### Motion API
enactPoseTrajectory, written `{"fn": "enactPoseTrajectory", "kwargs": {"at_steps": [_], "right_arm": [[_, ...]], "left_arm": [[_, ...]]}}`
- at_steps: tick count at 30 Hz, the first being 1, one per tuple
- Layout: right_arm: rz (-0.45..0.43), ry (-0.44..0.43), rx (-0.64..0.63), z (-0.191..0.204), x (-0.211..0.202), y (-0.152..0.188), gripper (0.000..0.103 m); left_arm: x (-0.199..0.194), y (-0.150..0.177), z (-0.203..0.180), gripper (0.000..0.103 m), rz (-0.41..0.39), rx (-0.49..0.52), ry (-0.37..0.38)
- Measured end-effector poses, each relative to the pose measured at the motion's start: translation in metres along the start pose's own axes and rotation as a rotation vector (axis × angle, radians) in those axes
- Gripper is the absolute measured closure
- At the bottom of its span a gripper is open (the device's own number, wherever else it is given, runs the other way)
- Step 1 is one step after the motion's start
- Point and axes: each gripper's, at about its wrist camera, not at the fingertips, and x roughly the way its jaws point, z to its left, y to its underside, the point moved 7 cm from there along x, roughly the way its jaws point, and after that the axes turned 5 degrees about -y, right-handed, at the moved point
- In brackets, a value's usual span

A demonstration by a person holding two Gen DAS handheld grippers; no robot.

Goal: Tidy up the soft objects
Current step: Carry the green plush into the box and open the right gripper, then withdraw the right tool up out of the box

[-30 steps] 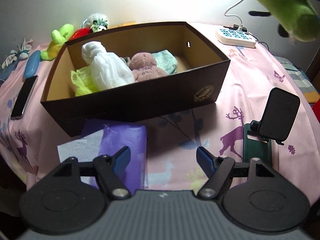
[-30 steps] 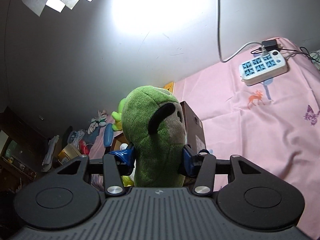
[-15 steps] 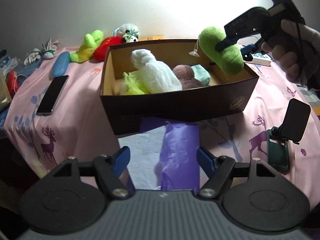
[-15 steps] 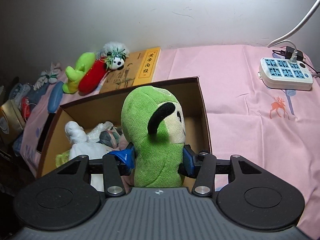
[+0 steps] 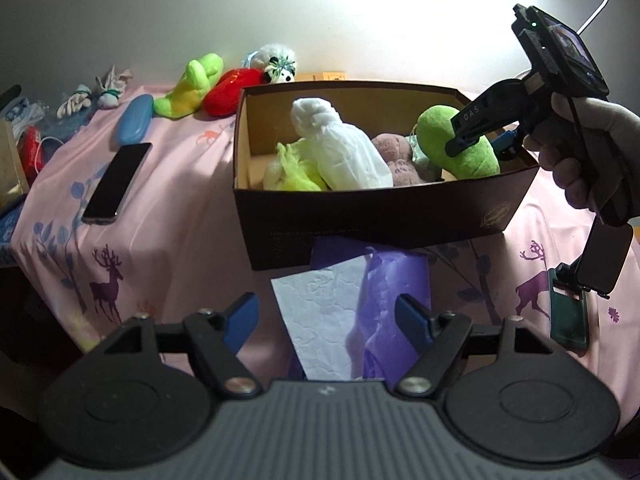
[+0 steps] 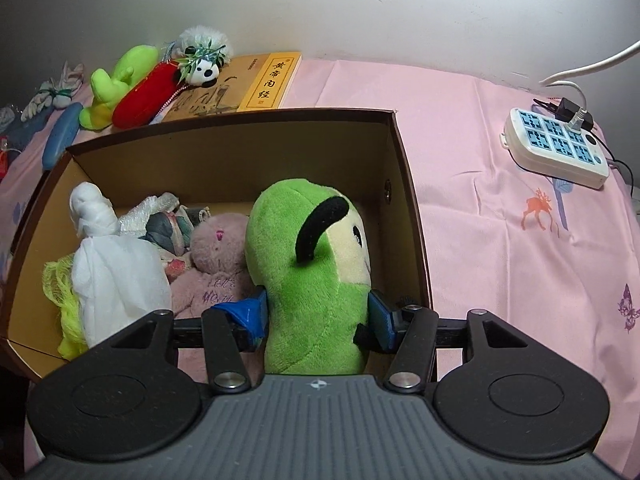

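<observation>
The right hand-held gripper [image 6: 316, 316] squeezes a soft green plush toy with a black stripe [image 6: 316, 264] inside the brown cardboard box [image 6: 412, 216], beside a pink plush bear [image 6: 218, 264]. The left hand-held gripper [image 5: 326, 314] is wide open and holds nothing, above purple tissue paper [image 5: 394, 288].

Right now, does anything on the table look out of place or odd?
Nothing looks damaged or spilled. One oddity: the brown box sits on the edge of a purple sheet, pinning it. The right claw holds the green plush inside the box.

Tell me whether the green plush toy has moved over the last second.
Yes. The green plush toy, shut in the right hand-held gripper, came down from above the table into the brown box.
</observation>
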Motion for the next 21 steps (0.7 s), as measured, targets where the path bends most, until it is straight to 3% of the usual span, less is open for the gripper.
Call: {"fn": "enactPoseTrajectory", "kwargs": {"at_steps": [6, 12, 21], "right_arm": [[-0.062, -0.043, 0.049, -0.001, -0.029, -0.002, 0.065], [-0.1, -0.14, 0.118, 0.0, -0.061, 0.006, 0.065], [-0.177, -0.149, 0.123, 0.007, -0.106, 0.034, 0.065]], "left_arm": [[0.005, -0.019, -0.009, 0.024, -0.013, 0.012, 0.021], [0.009, -0.032, -0.021, 0.024, -0.014, 0.034, 0.012], [0.008, -0.056, -0.027, 0.02, -0.033, 0.009, -0.054]]}}
